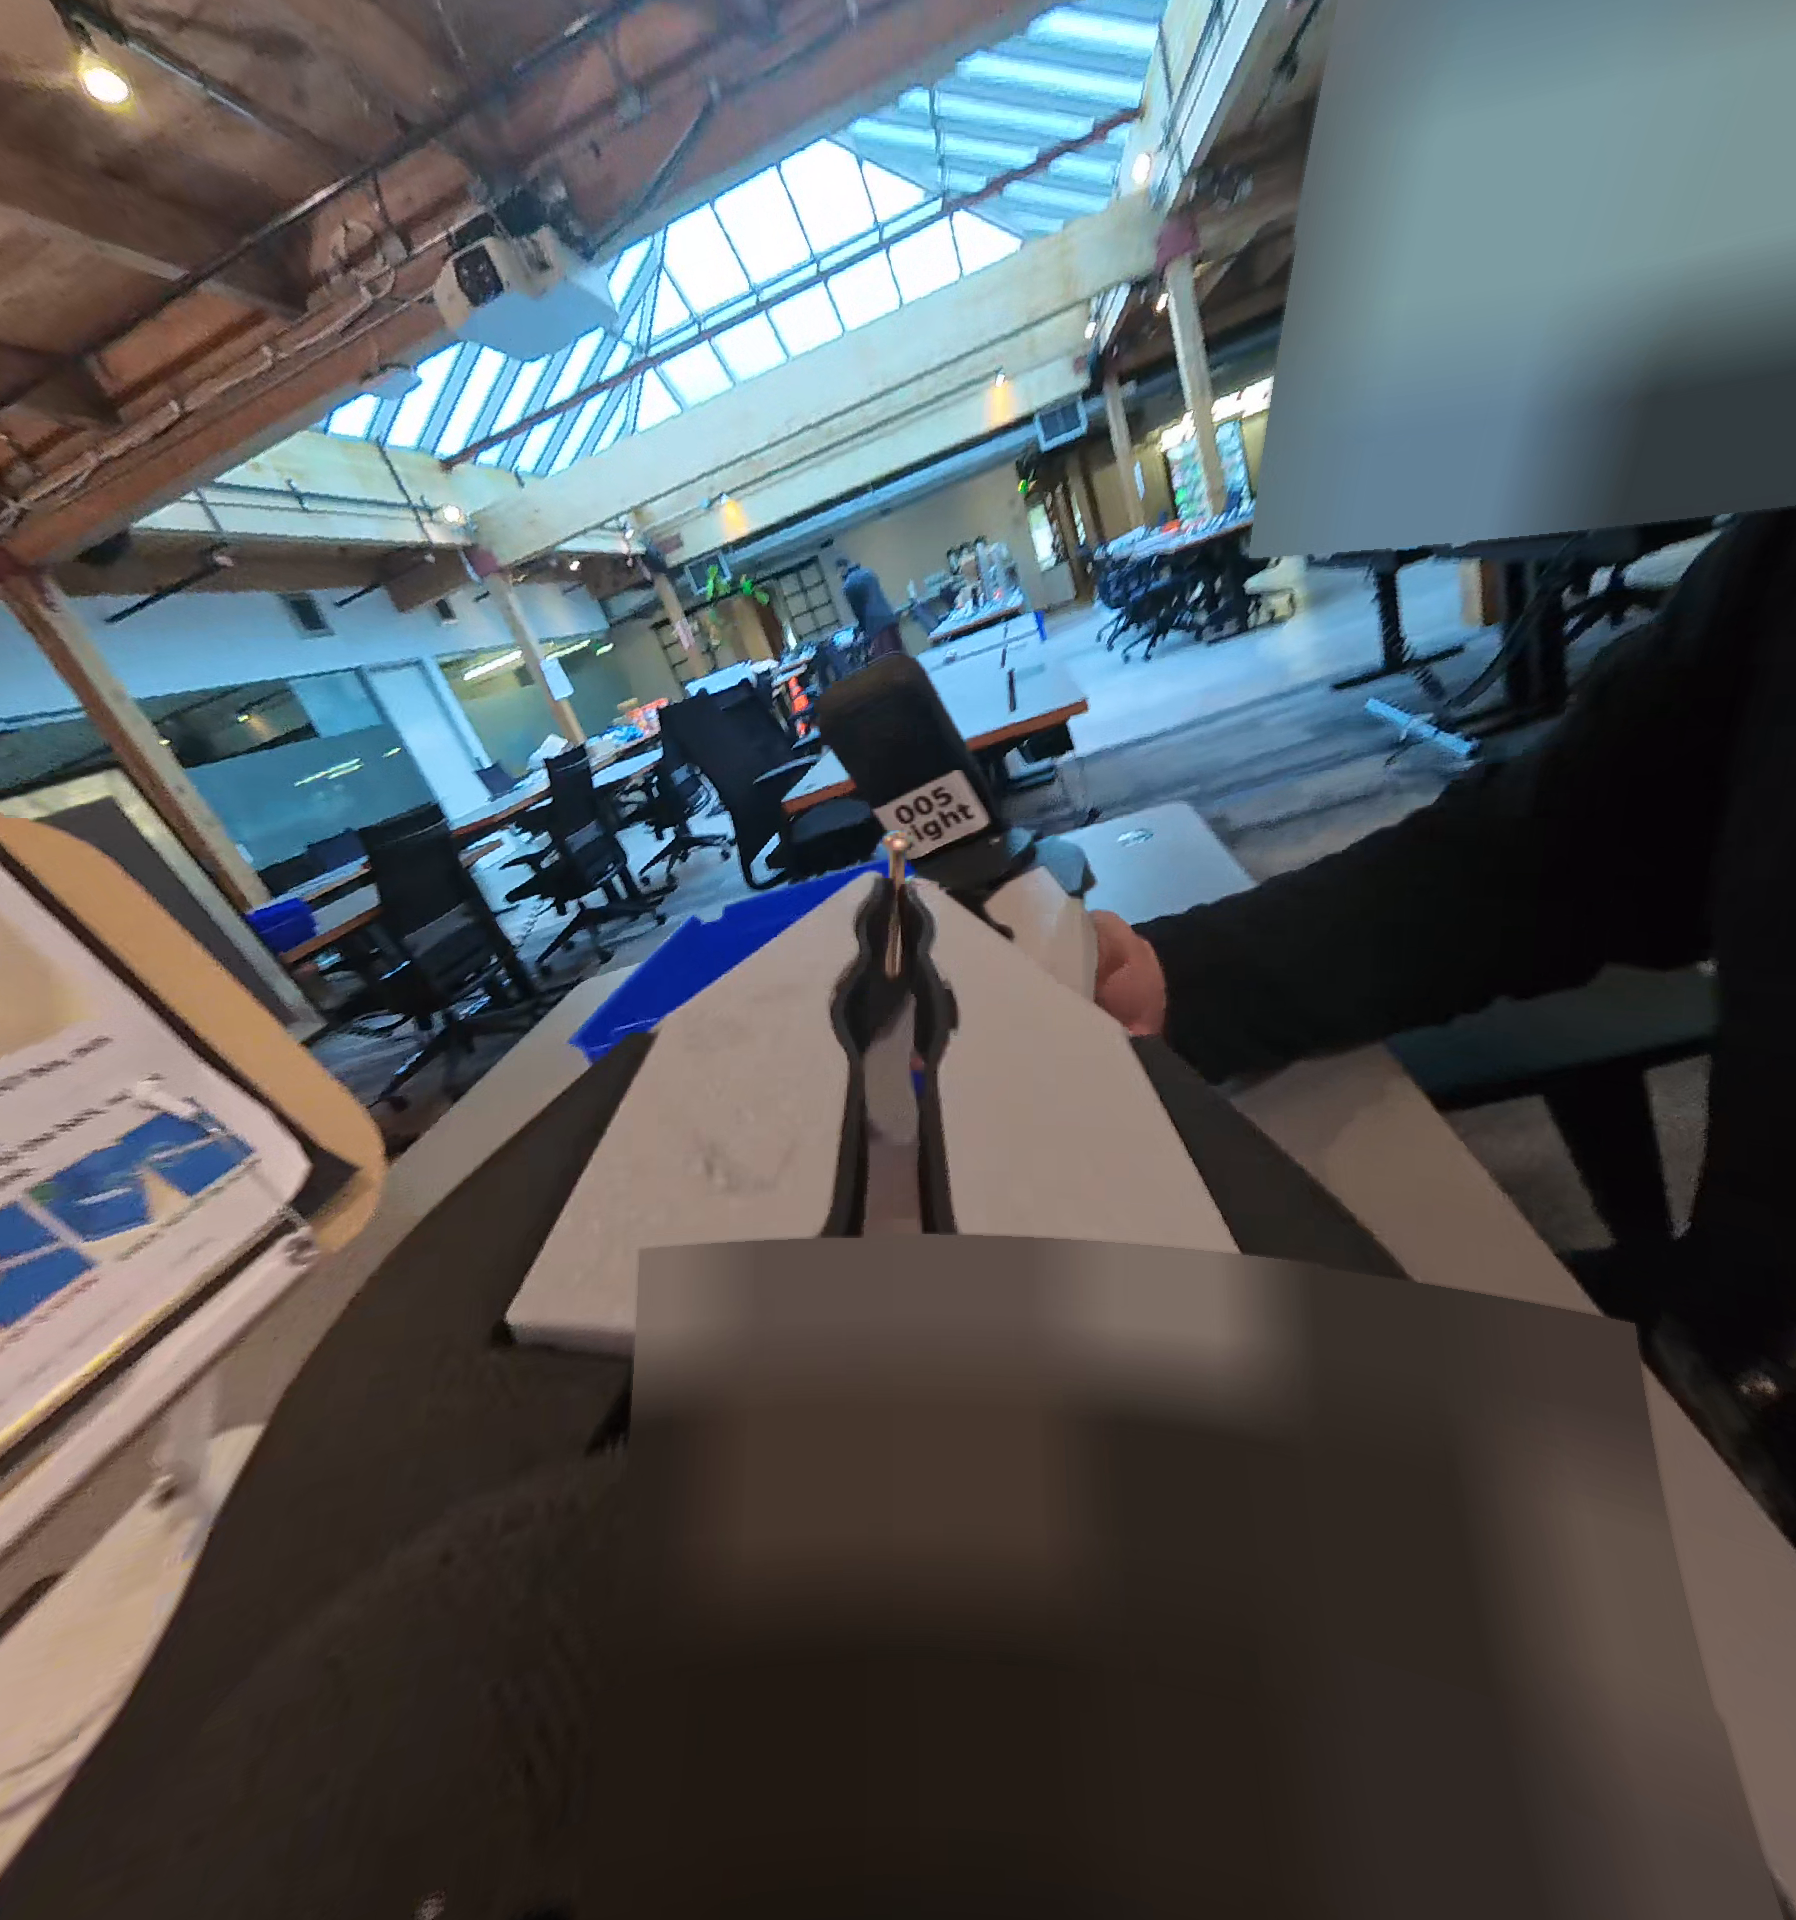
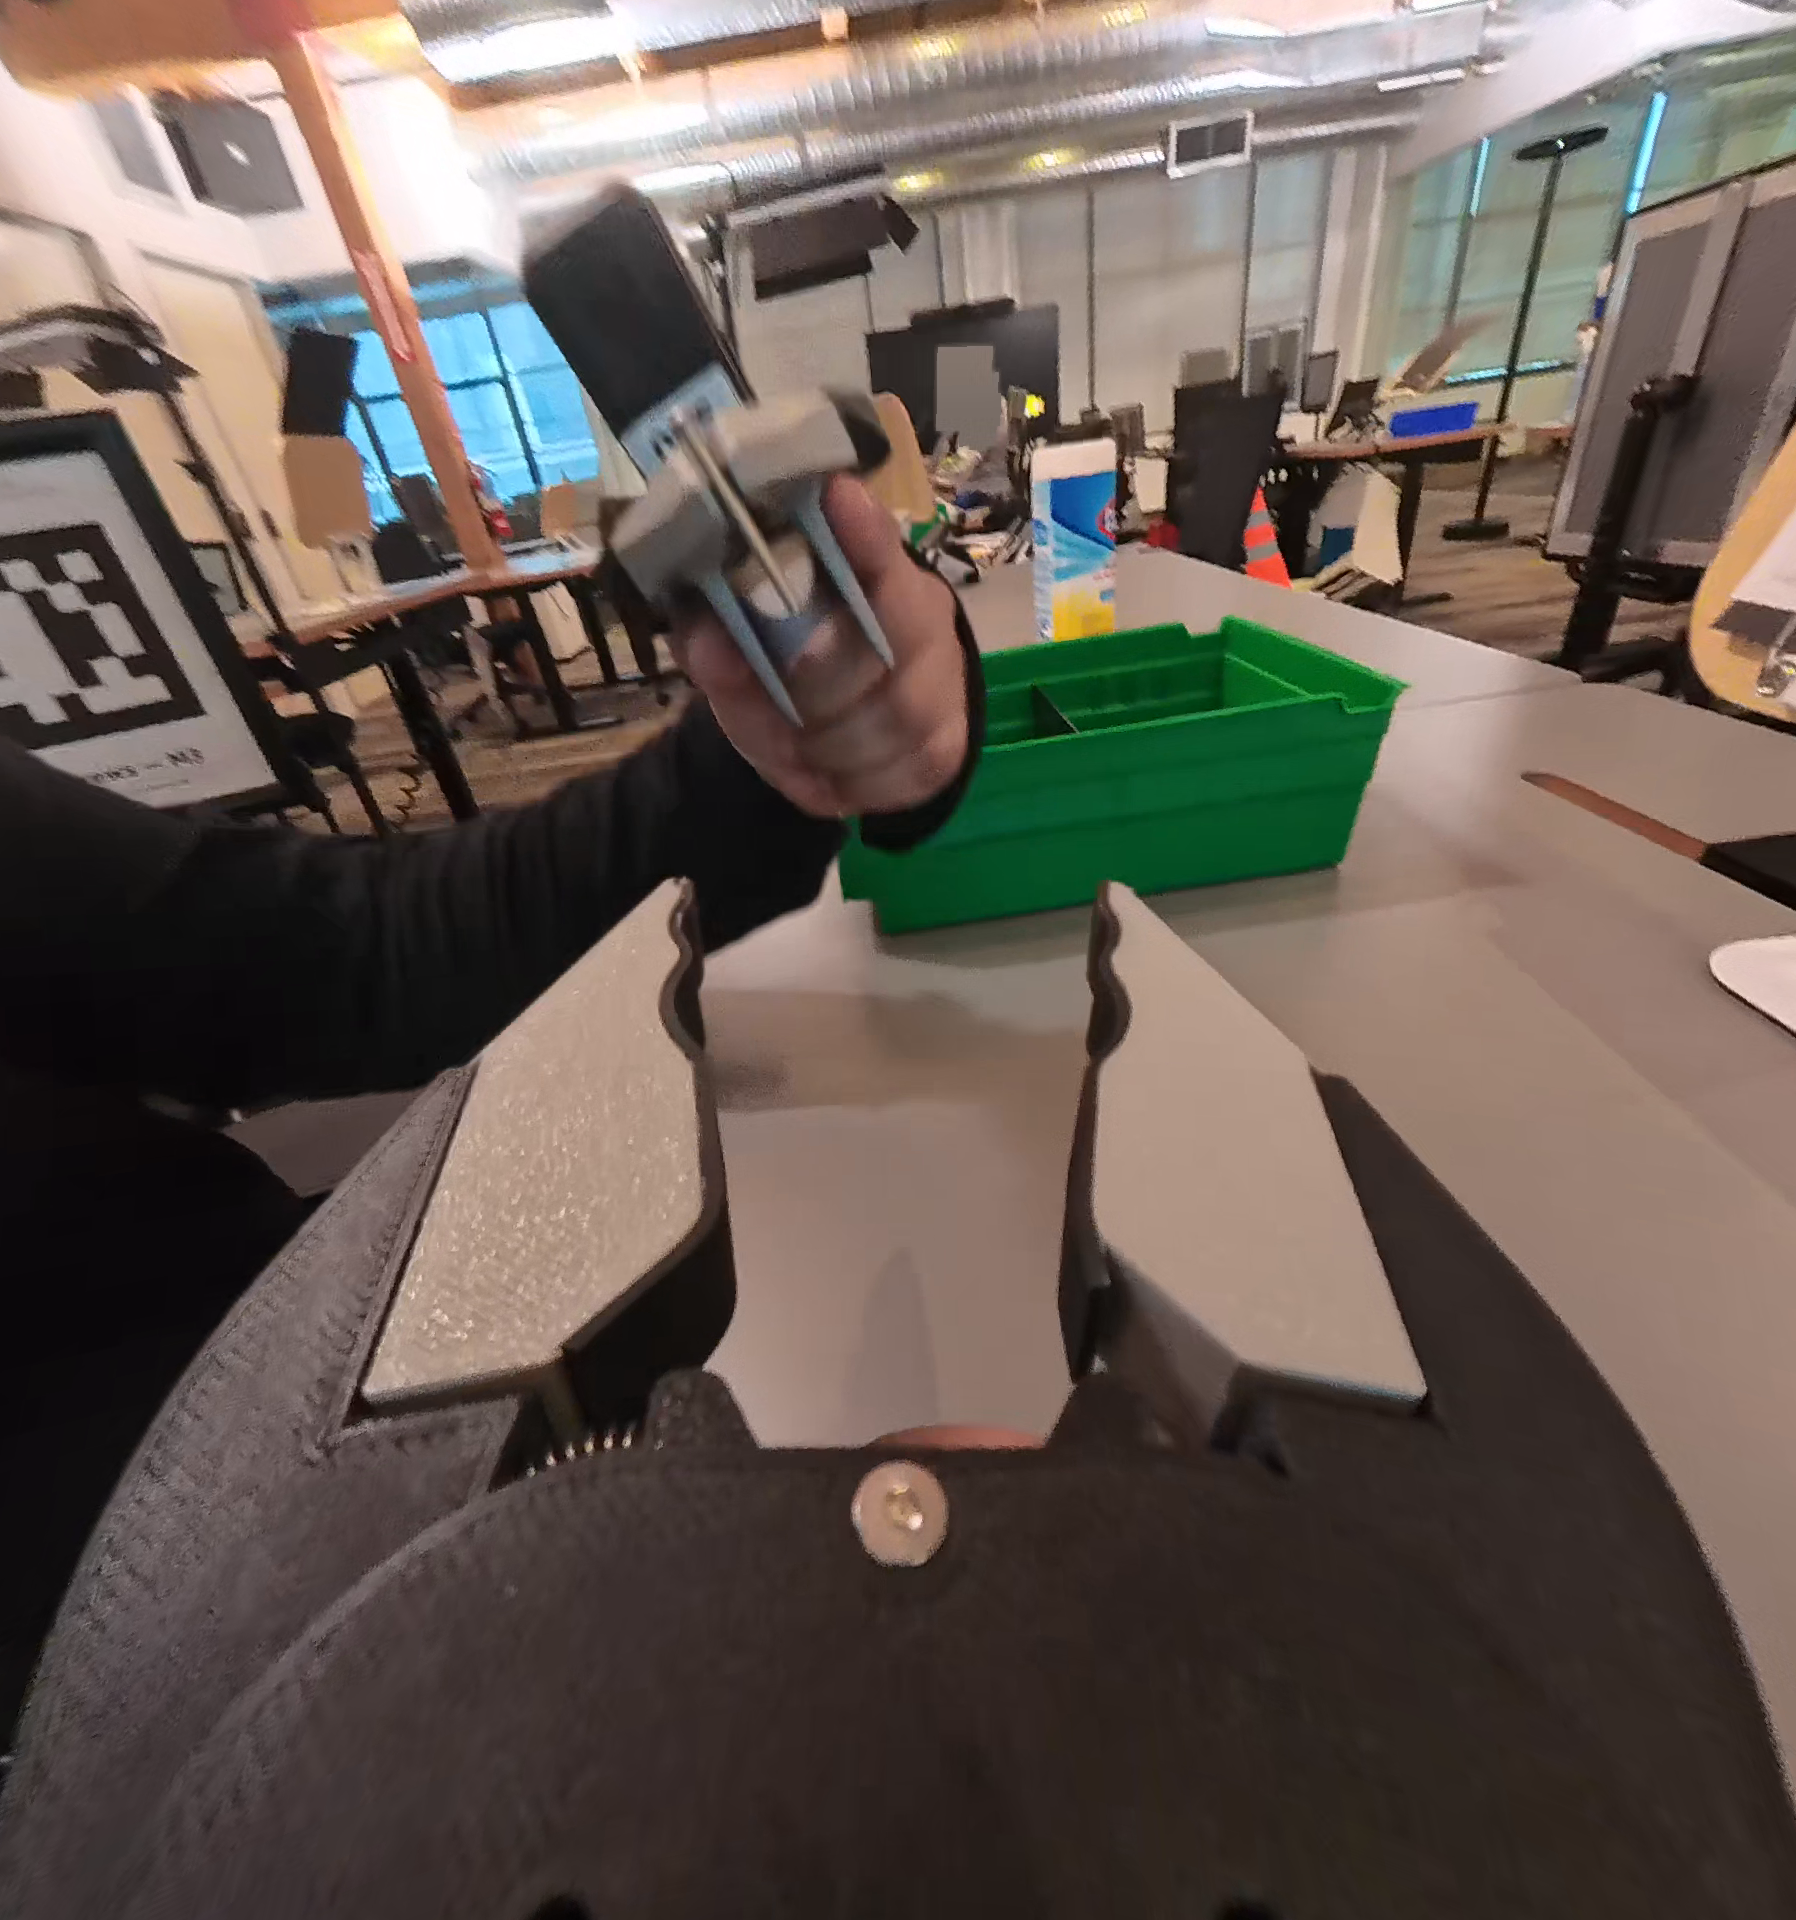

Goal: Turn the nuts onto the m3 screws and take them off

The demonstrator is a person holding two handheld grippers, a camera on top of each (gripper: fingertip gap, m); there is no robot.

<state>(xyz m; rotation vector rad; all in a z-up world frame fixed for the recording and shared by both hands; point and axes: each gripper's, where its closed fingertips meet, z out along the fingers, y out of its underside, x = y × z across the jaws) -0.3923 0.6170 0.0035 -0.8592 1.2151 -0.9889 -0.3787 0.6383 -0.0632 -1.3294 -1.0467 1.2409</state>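
In the left wrist view my left gripper (image 1: 891,966) is shut on a thin silver m3 screw (image 1: 895,878), which stands upright with its head poking above the fingertips. I see no nut on it. The black body of the right gripper (image 1: 899,743) shows just beyond, held by a hand in a black sleeve. In the right wrist view my right gripper (image 2: 894,935) is open and empty over the grey table (image 2: 1496,1039). The left gripper (image 2: 728,488) is raised ahead and to its left, blurred, with the screw (image 2: 743,520) between its fingers.
A green divided bin (image 2: 1133,790) stands on the table ahead of the right gripper, with a wipes canister (image 2: 1076,540) behind it. A blue bin (image 1: 686,987) lies beyond the left fingers. A clipboard with papers (image 1: 94,1195) is at the left. There is about 7 cm between the tips of the two grippers.
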